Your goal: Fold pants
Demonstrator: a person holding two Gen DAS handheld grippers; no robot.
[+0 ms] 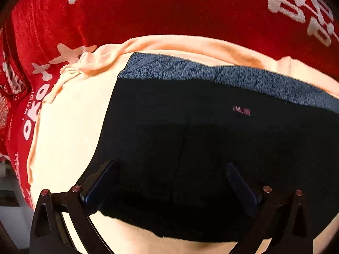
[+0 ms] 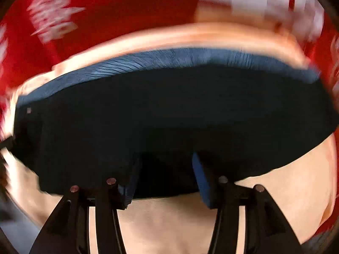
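One tiny "FASHION" tag [image 1: 241, 110] at 1 o'clock on the pants [image 1: 190, 137]; left gripper [image 1: 171, 169] and right gripper [image 2: 166, 165] both spread wide, grasping nothing, pants between fingers.

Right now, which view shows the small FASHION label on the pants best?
The left wrist view: the FASHION label is sharp and readable on the black pants, below the blue waistband. The right wrist view is motion-blurred; it shows only a small pale patch near the pants' left edge.
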